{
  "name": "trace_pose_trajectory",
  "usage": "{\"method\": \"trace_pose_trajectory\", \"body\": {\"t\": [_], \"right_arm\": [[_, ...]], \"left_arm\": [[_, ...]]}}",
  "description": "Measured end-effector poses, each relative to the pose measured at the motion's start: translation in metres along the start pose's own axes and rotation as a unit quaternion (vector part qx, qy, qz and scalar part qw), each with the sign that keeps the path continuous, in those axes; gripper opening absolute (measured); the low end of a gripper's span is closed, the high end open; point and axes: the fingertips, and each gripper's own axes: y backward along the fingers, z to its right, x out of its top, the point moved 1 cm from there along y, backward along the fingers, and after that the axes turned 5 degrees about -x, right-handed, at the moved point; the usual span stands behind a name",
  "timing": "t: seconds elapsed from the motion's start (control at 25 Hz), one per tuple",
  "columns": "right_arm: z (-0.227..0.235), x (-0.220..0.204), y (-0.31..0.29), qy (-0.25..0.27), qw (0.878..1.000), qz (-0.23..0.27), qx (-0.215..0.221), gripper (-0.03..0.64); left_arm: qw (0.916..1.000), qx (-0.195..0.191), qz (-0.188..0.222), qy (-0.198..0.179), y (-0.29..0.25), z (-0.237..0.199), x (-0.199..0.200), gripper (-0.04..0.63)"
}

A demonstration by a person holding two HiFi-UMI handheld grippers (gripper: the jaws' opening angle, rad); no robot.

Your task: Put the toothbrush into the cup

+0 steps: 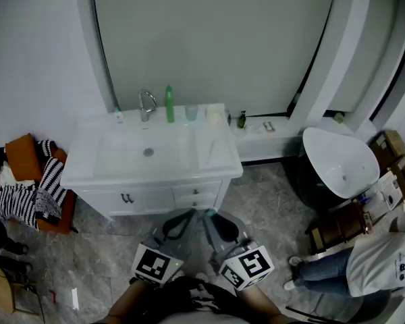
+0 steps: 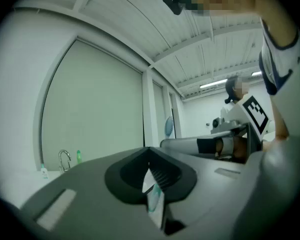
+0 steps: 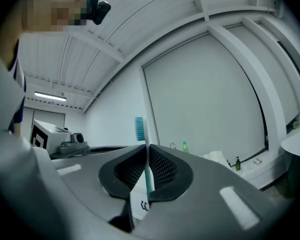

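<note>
The toothbrush (image 3: pixel 146 156) stands upright, bristles on top, pinched between the nearly closed jaws of the right claw (image 3: pixel 147 147) — well apart from the cup (image 1: pixel 191 113) at the back of the white sink surface (image 1: pixel 219 155). The left claw (image 2: pixel 149 151) has its jaws drawn together.

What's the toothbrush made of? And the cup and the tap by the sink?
Toothbrush: looks like plastic, with a smooth teal handle; the blue bristles are probably nylon.
Cup: pale and see-through looking, so glass or clear plastic; too small to tell which.
Tap: metal, a shiny silvery curve, likely a chrome finish.
</note>
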Motion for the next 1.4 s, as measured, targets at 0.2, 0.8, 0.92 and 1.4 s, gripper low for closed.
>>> {"method": "trace_pose_trajectory", "body": {"t": [0.2, 0.8, 0.92, 1.4], "right_arm": [[0.006, -0.001, 0.01, 0.002, 1.0, 0.003, 0.005, 0.021], [0.042, -0.008, 0.014, -0.003, 1.0, -0.003, 0.022, 0.023], [0.049, -0.009, 0.005, -0.003, 1.0, -0.004, 0.028, 0.025], [0.112, 0.002, -0.064, 0.006, 1.0, -0.005, 0.015, 0.025]], "left_arm": [[1.0, 0.004, 0.0, -0.002, -0.004, 0.007, -0.006, 0.0], [0.9992, 0.031, -0.022, 0.015, -0.026, -0.004, -0.036, 0.0], [0.9992, 0.029, -0.024, 0.011, -0.037, -0.011, -0.037, 0.0], [0.9999, 0.009, -0.009, 0.01, -0.116, -0.075, -0.036, 0.0]]}}
